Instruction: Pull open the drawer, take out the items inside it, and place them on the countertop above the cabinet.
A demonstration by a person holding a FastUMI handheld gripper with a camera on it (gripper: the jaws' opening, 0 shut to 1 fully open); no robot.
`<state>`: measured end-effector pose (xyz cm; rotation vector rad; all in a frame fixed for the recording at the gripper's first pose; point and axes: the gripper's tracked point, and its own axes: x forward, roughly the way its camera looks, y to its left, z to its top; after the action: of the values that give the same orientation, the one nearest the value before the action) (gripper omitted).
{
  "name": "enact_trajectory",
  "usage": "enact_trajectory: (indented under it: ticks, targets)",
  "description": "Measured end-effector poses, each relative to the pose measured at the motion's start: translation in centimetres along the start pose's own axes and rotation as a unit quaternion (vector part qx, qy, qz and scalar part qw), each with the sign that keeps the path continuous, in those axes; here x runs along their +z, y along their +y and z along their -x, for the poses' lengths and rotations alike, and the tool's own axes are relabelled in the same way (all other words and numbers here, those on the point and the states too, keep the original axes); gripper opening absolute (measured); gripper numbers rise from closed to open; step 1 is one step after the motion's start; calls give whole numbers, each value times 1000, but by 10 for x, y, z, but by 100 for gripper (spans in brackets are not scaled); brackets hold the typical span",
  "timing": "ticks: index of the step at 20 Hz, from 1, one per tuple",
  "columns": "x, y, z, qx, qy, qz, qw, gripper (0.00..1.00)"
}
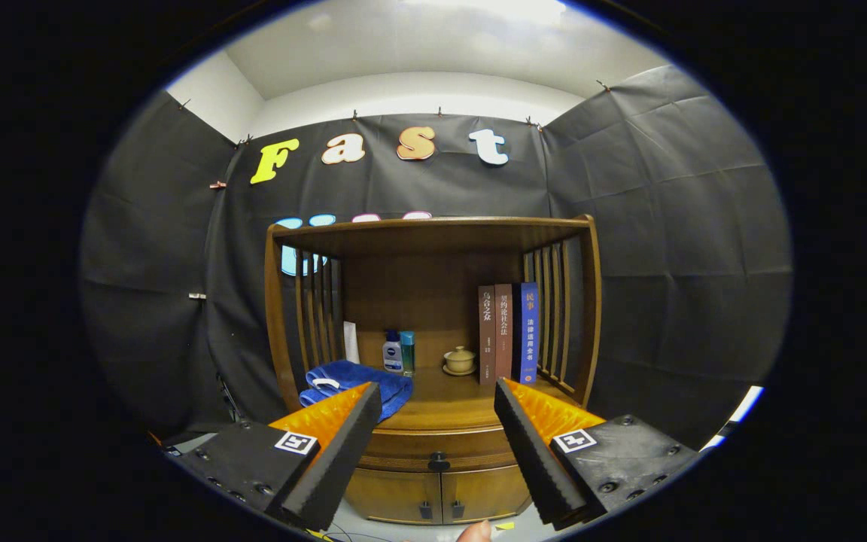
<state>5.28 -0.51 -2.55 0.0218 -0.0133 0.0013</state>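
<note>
Booth: black cloth walls, white ceiling above; wooden cabinet (433, 354) stands at the back, well ahead of the gripper.
Cabinet top part: open shelf with slatted sides; its floor is the countertop (448, 403) above the drawer.
On countertop: folded blue towel (354, 384) left, two small bottles (399, 352) behind it, small lidded ceramic cup (460, 360) on a saucer mid, three upright books (509, 333) right.
Drawer: curved drawer front (437, 450) under the countertop, fully closed, dark round knob (439, 460) at its centre; contents hidden.
Below drawer: two small doors (441, 493), each with a dark pull.
Gripper: gripper (437, 399) spread wide, nothing held; fingers well short of the cabinet, knob seen between them and lower than the tips.
Other: fingertip (475, 531) of a person at the bottom, below the doors.
Step in hand: approach to the drawer knob; pull not yet begun, judged from closed front.
How to do it well: lower and centre the fingers on the knob, keep them level, narrow them only once the knob sits between the pads.
Pull: straight back along the drawer's travel, no sideways twist.
Risk: knob is small, pads may slip off; the door pulls just below could be caught by mistake.
Drop zone: bare wood between towel and cup looks the easiest spot.
</note>
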Motion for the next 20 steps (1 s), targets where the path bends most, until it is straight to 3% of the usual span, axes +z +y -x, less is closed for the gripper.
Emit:
enact_trajectory:
  ticks: [3,10,15,20]
  targets:
    - [-20,-4,-32,-3,-4,8,1000,98]
    - [-123,-17,-95,-14,31,34,999,98]
    - [-204,-24,-122,-2,77,12,997,99]
    - [-256,-16,-130,12,117,5,993,98]
